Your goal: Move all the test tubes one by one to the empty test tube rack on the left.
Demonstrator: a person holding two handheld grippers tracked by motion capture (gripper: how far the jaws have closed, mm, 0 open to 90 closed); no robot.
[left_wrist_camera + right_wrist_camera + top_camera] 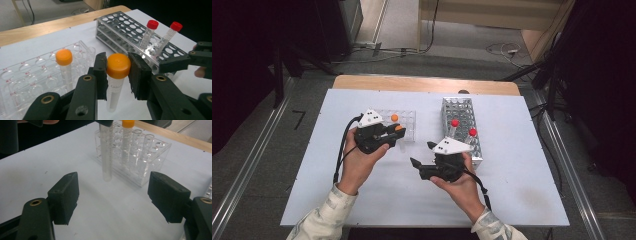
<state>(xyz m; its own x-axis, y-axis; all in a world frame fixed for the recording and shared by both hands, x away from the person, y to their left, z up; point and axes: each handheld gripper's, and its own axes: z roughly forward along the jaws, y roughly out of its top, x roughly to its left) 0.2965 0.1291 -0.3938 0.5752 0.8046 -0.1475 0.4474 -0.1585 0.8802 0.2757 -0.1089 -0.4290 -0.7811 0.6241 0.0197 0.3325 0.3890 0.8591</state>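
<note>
A: What carries everything?

B: A white surface (377, 200). Two racks stand on it: a metal rack (460, 112) on the right side and a clear plastic rack (408, 120) towards the left.

A: What is in the racks?

B: Two red-capped tubes (149, 33) lean in holes of the metal rack, side by side. One orange-capped tube (64, 67) stands upright in the clear rack.

A: And the person's hands?

B: Each holds a hand-held gripper. The left hand-held gripper (117, 72) sits just in front of the clear rack, beside its near edge. The right hand-held gripper (113, 202) is in front of the metal rack's near end, well apart from the left one.

A: How do the jaws stand?

B: The left pair is clamped on the orange cap of a second tube (115, 85); both pads press on the cap's sides. That tube hangs upright with its clear body below the jaws and its rounded tip close above the surface, outside the clear rack. The right pair stands wide apart, with nothing between the pads but bare surface.
</note>
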